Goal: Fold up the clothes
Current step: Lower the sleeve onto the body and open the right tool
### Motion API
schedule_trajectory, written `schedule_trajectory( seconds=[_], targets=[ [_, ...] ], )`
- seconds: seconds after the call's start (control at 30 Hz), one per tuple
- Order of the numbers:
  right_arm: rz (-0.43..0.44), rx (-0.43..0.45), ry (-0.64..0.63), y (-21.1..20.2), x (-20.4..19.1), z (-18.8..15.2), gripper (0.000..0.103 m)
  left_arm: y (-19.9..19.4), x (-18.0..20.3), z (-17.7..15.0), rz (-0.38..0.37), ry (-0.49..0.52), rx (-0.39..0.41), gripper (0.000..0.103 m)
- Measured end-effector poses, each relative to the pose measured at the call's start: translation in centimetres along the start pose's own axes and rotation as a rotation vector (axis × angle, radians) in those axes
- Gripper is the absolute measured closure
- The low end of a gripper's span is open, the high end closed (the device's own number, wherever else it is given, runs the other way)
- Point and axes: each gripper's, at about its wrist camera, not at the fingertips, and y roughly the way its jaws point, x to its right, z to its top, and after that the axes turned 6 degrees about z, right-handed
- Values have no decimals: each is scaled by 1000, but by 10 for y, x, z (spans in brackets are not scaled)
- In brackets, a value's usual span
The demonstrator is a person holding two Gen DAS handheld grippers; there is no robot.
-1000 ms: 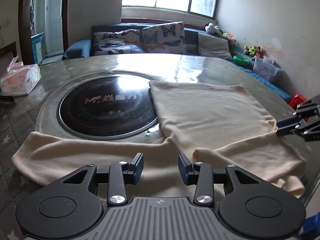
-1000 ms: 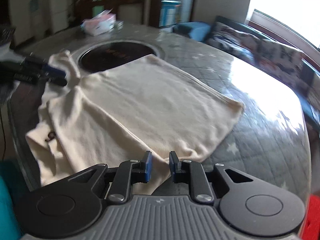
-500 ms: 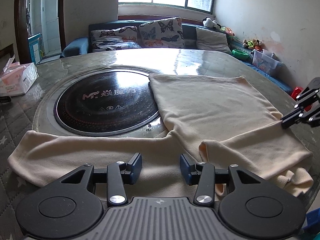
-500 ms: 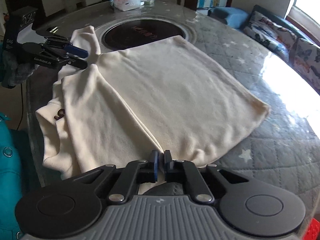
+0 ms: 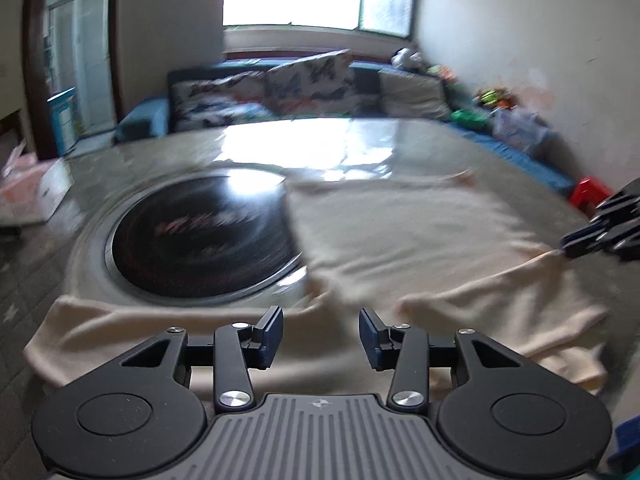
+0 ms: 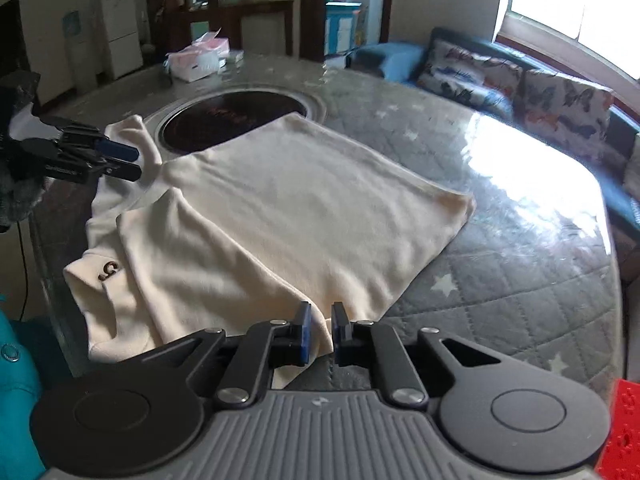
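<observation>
So mid sleeve-fold: right gripper pinching the cream shirt's sleeve at 6 o'clock, left gripper open, empty; next, carry it across toward 10 o'clock

Motion blur smears the cooktop lettering beyond reading.

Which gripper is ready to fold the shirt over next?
Right. The right gripper is shut on an edge of the cream shirt, so it could probably carry that over; the left gripper hangs open, holding nothing.
</observation>
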Motion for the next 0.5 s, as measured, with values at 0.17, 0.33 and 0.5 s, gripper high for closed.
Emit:
schedule_trajectory(
  seconds=[0.17,0.33,0.5],
  targets=[
    [39,6,-15,-1,-25,-8,93,-2,39,1,-154,61,15,58],
    [65,-14,-30,2,-49,-24,92,12,61,-10,-204,92,-7,60],
    [44,-7,-6,-1,-61,-41,91,17,57,-25,-165,124,-16,64]
  ],
)
